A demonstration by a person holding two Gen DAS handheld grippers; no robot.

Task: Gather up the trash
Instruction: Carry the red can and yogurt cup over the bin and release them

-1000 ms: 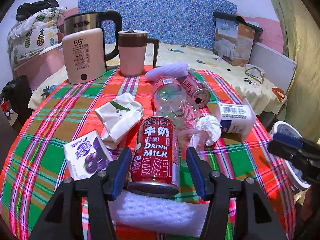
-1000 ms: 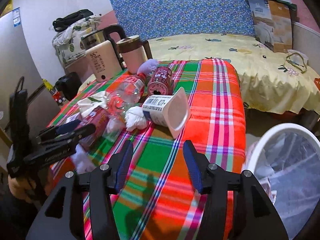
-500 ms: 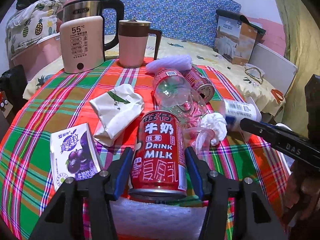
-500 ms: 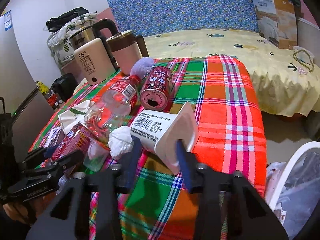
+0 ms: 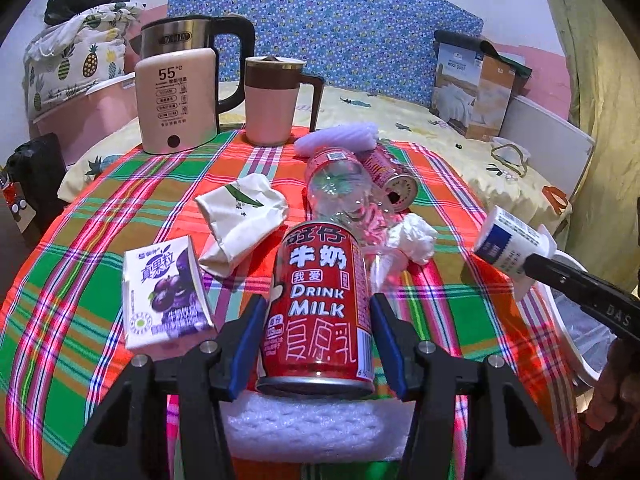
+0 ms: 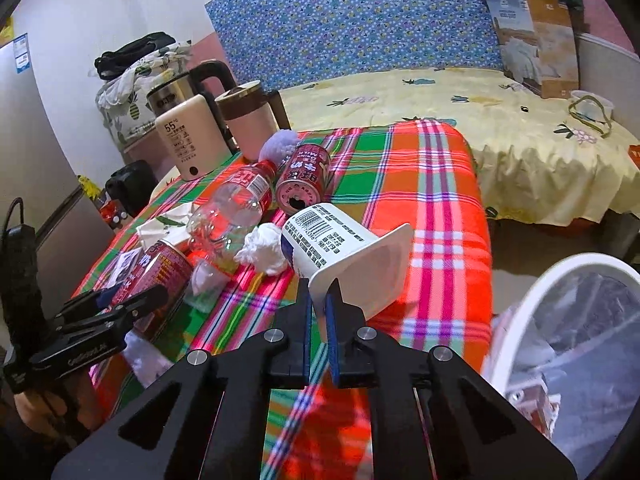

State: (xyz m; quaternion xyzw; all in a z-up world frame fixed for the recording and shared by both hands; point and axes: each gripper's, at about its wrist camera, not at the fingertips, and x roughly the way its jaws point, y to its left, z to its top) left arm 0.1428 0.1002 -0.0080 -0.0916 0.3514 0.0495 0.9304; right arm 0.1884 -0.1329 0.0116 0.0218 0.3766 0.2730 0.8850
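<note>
My left gripper (image 5: 318, 320) is shut on a red "Drink Milk" can (image 5: 318, 300) lying on white foam on the plaid table (image 5: 100, 200); it also shows in the right wrist view (image 6: 160, 272). My right gripper (image 6: 317, 312) is shut on the rim of a white yogurt cup (image 6: 336, 248), lifted near the table's right edge; the cup also shows in the left wrist view (image 5: 512, 240). A clear bottle (image 5: 340, 188), a second red can (image 5: 390, 178), a crumpled tissue (image 5: 414, 238), a paper wrapper (image 5: 240, 216) and a purple juice carton (image 5: 164, 292) lie on the table.
A white kettle (image 5: 176, 100) and a pink mug (image 5: 272, 100) stand at the table's back. A white trash bin (image 6: 580, 328) with a plastic liner sits on the floor right of the table. A bed (image 6: 480, 120) lies behind.
My right gripper moved in to the yogurt cup, closed on its rim and lifted it. My left gripper closed on the red milk can.
</note>
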